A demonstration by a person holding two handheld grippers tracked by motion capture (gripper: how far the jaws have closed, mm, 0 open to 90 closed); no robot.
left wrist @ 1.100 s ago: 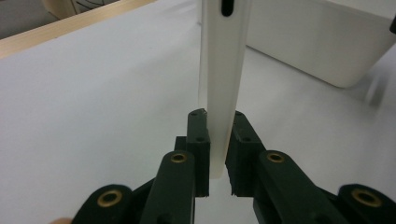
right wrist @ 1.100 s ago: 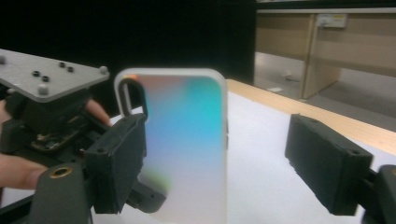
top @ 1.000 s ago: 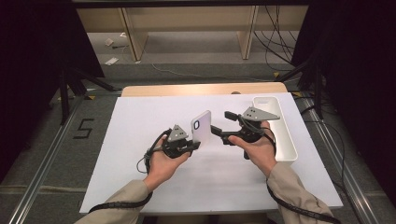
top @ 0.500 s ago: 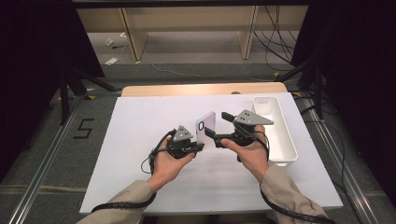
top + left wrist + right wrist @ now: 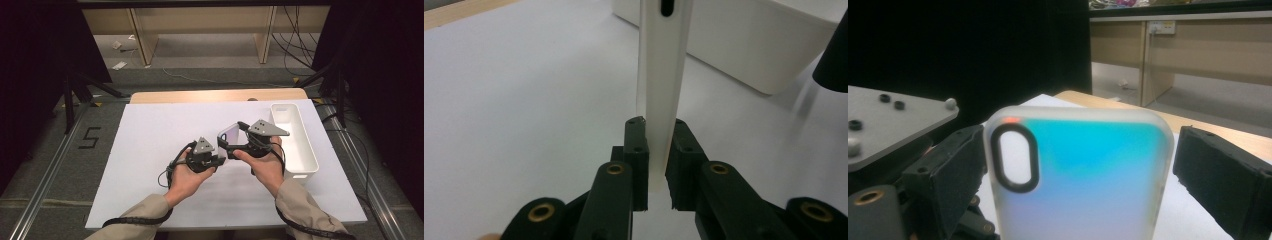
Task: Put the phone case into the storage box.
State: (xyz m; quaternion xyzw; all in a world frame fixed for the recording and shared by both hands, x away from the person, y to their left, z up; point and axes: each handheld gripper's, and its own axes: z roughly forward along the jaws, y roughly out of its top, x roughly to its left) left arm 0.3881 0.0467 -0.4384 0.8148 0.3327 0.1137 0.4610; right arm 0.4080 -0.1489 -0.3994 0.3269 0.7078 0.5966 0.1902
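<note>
I have the left gripper (image 5: 216,159) clamped on the lower edge of a phone case (image 5: 230,137), white and translucent; in the left gripper view the pads (image 5: 636,150) press both faces of the thin case (image 5: 659,95), which stands upright edge-on between them. The case is held in the air over the white table (image 5: 150,135), about mid-table, just left of the white bin (image 5: 295,137).

The right gripper (image 5: 235,140) sits at the case from the right side, its jaws spread wide on either side of the case. In the right gripper view the case (image 5: 1078,180) stands between the two black jaws, camera cut-out at upper left, surface showing a blue-green sheen. The left jaw lies right by the case edge, contact unclear; the right jaw has a clear gap to the case. These jaws have just been opening, with the case between them but not pinched.

Both hands are close together; the right hand (image 5: 265,165) is just beside the bin. The bin (image 5: 744,45) also shows behind the case in the left gripper view.
</note>
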